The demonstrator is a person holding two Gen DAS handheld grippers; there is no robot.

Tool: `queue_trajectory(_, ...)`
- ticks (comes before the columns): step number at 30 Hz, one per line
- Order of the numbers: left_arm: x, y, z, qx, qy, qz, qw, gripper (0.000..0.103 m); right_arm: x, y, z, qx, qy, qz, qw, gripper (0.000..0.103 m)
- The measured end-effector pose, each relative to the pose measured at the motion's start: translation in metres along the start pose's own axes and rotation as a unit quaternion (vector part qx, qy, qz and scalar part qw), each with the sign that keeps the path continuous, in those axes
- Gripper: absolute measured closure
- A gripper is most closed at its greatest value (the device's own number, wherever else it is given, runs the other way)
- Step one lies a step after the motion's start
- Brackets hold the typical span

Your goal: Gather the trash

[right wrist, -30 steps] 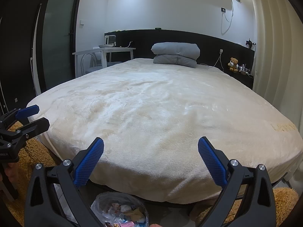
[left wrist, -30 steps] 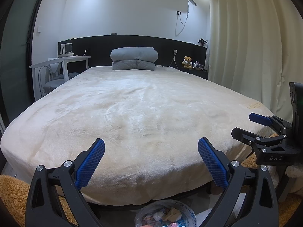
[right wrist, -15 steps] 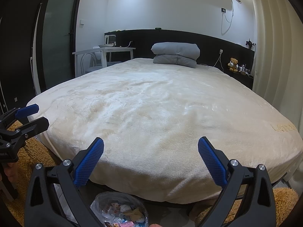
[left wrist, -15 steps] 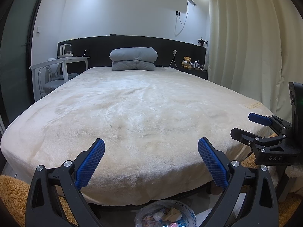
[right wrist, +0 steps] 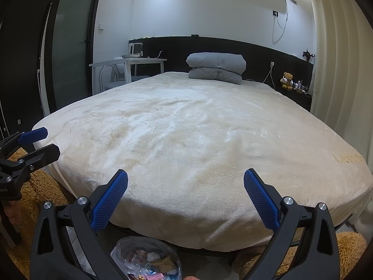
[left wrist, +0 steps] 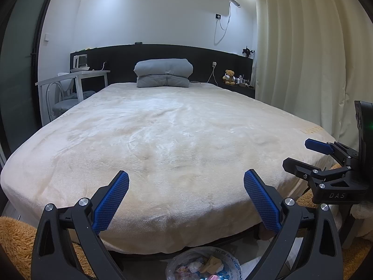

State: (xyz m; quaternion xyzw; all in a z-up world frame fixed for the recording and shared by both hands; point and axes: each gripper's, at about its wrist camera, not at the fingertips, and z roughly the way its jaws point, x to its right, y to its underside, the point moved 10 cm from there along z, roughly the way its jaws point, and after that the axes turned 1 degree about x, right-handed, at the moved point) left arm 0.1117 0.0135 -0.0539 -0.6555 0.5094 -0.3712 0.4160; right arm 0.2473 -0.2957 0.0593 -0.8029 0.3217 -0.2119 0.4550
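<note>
A bin lined with a clear bag (left wrist: 205, 266) sits on the floor at the foot of the bed, holding several wrappers and crumpled papers; the right wrist view shows the same bin (right wrist: 146, 256) low and left of centre. My left gripper (left wrist: 186, 200) is open above it, nothing between its blue pads. My right gripper (right wrist: 185, 200) is open too and holds nothing. Each gripper shows in the other's view: the right one (left wrist: 326, 156) at the right edge, the left one (right wrist: 30, 144) at the left edge. No loose trash shows on the cream bed (left wrist: 163, 135).
Folded grey bedding (left wrist: 163, 72) lies at the black headboard. A white desk (left wrist: 74, 77) with a kettle and chair stands left of the bed. A teddy bear (left wrist: 229, 77) sits on the right shelf by the curtain (left wrist: 303, 58). Shaggy brown rugs (right wrist: 345, 249) flank the bed.
</note>
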Motion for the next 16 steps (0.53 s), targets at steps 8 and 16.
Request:
queue_trajectory(8, 0.0023, -0.0006, -0.0009, 0.002, 0.003, 0.004, 1.0000, 0.006, 0.0000, 0.0000, -0.0001, 0.000, 0.000, -0.001, 1.000, 0.005)
queue_trajectory(16, 0.0022, -0.0010, 0.0014, 0.000, 0.000, 0.003, 1.0000, 0.006, -0.0004, 0.0000, -0.0001, 0.000, 0.000, -0.002, 1.000, 0.005)
